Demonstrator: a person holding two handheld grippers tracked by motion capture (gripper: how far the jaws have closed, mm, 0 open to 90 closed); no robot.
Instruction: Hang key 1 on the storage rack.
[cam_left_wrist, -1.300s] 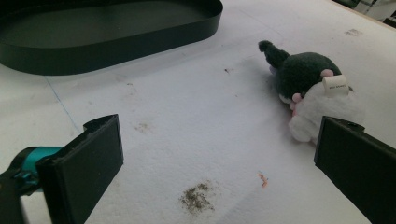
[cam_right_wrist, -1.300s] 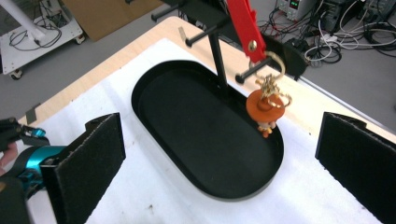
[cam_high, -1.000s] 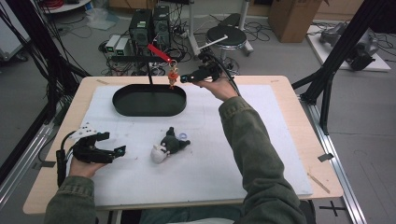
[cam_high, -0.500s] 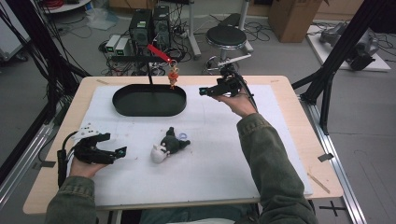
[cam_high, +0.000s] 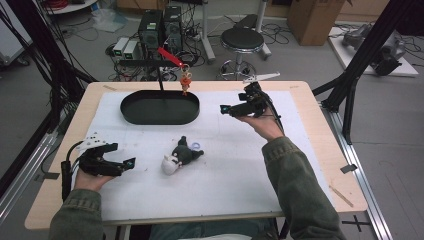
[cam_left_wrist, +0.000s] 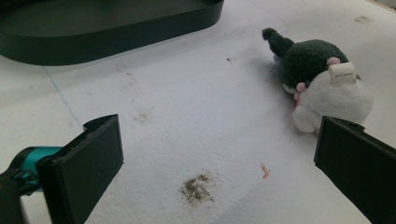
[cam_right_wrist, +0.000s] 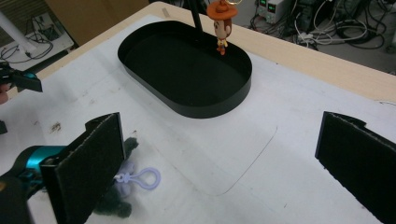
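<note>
A dark green and white plush toy lies on the white mat in the middle of the table, a lilac clip beside it. My left gripper rests open at the left, aimed at the plush toy, which lies just ahead of its right jaw. My right gripper hovers open right of the black oval tray, nothing between its jaws. An orange cowboy figure hangs from a stand over the tray's far rim. In the right gripper view, the figure dangles above the tray.
The stand's black post and red arm rise behind the tray. The white mat covers most of the wooden table. The left gripper view has the tray wall at its top left. A stool, cables and electronics sit on the floor beyond the table.
My right gripper has drawn away from the hanging figure, moving right and towards the person. The left gripper and the plush toy have stayed put.
</note>
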